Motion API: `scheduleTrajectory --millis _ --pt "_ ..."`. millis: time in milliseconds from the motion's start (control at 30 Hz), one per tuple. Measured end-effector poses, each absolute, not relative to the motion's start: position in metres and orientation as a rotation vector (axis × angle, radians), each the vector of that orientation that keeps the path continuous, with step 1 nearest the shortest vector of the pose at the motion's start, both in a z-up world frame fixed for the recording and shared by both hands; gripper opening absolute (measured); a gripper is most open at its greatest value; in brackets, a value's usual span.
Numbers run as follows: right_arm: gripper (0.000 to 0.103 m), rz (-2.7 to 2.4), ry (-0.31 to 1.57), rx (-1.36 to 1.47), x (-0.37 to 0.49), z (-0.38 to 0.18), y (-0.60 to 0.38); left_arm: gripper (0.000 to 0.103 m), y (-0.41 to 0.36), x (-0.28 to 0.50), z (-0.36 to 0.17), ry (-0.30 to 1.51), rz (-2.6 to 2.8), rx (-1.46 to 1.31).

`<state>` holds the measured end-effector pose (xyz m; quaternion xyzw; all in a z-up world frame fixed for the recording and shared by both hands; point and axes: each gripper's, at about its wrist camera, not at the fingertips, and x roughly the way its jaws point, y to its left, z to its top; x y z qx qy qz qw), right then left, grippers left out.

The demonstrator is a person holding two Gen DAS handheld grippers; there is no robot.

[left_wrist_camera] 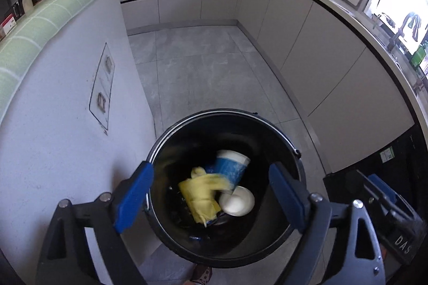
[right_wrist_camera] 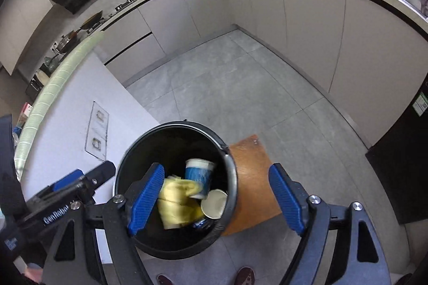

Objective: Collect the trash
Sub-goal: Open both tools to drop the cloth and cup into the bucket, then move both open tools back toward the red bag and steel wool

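Both grippers are hanging over a black bin [left_wrist_camera: 227, 124] that is standing on the grey tiled floor [left_wrist_camera: 203, 65] beside a white counter wall [left_wrist_camera: 61, 111]. The left gripper [left_wrist_camera: 211, 194] is pointing steeply down into the bin's mouth with its blue fingers [left_wrist_camera: 133, 194] spread wide, one over the bin's left rim and one over its right, and nothing is sitting between them. Directly below that gap, down on the bin's bottom, a crumpled yellow wrapper [left_wrist_camera: 200, 194] is lying with a blue and white paper cup [left_wrist_camera: 232, 167] tipped on its side just beyond it and a plain white cup [left_wrist_camera: 238, 200] touching both (the yellow piece looks smeared, so its exact shape is hard to tell). The right gripper [right_wrist_camera: 216, 196] is also standing wide open and holding nothing; its left finger [right_wrist_camera: 145, 199] is hanging over the bin's opening above the yellow wrapper [right_wrist_camera: 176, 200], while its other finger is out past the rim, above a brown board [right_wrist_camera: 251, 178] lying on the floor against the bin [right_wrist_camera: 174, 244]. In the right wrist view the blue and white paper cup [right_wrist_camera: 199, 175] and the white cup [right_wrist_camera: 214, 203] are lying between the two fingers, well below them. The tips of a person's shoes [right_wrist_camera: 244, 275] are showing at the near edge.
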<state>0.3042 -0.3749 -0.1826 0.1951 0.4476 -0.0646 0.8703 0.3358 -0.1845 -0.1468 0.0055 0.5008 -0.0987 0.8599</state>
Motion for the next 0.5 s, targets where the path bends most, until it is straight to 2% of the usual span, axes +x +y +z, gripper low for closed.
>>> scheduleTrajectory --millis 233,500 --pt "0.082 -0.155 0.952 0.392 0.31 -0.18 -0.367 0.089 -0.19 0.331 -0.136 1.046 -0.193 0.045" --pt "0.082 -0.233 0.894 0.376 0.287 -0.126 -0.372 0.089 -0.205 0.319 -0.086 1.005 -0.294 0.059"
